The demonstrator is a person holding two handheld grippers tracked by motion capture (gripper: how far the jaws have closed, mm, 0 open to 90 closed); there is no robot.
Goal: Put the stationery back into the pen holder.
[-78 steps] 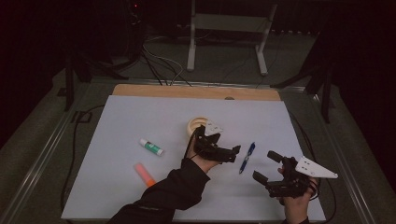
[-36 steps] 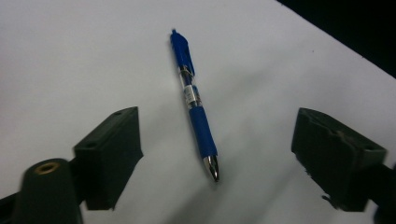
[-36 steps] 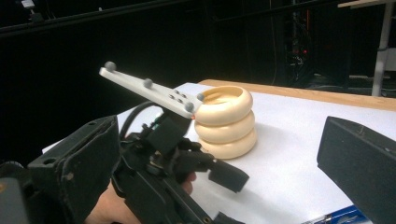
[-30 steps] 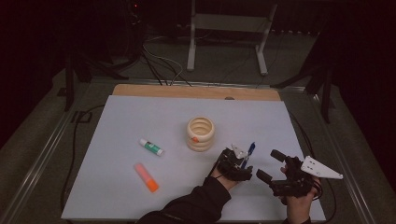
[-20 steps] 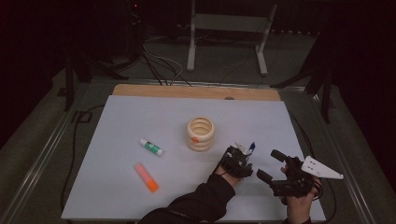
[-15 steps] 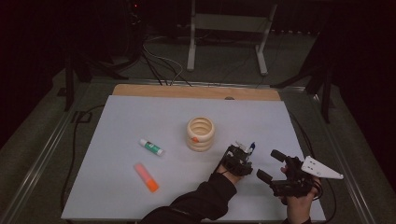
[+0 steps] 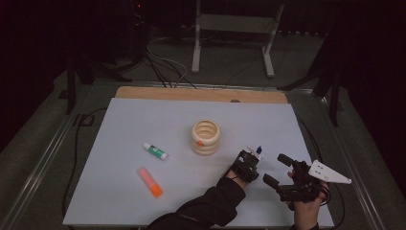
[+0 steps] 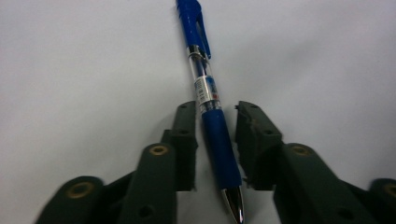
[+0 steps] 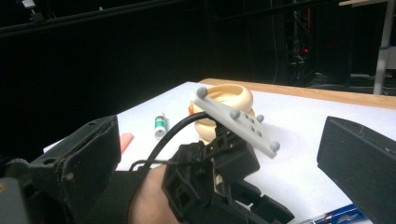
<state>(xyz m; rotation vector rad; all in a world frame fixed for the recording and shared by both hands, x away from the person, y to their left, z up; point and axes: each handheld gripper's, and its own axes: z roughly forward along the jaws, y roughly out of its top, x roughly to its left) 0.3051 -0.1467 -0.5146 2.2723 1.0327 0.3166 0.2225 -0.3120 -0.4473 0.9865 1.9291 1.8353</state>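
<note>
Jaws of our left gripper (image 8: 216,135) have just been closing around the blue ballpoint pen with a clear barrel and silver tip (image 8: 209,107), and in the left gripper view we are seeing the pen's blue grip section lying between the two black pads; the left pad looks to be touching it, while a thin gap is showing on the right side, so we are judging this a grip not quite pressed home. Compared with a second ago, when the jaws were standing wider over the pen, they are now narrowed almost onto it. That tells us the pick is nearly made and the lift is what is coming up.

We are finding the pen lying flat on the white table (image 7: 119,143), toward our right front, just beyond the left gripper (image 7: 250,163) in the high view, with its clip end pointing away from us. Our right gripper (image 7: 277,170) is hovering near the table edge beside it, jaws standing apart and holding nothing.

Farther off, we are noting a cream ringed cup (image 7: 206,137) near the middle, a green-and-white glue stick (image 7: 155,150) and an orange marker (image 7: 150,182) to its left. We are guessing the cup may be where the pen is headed
</note>
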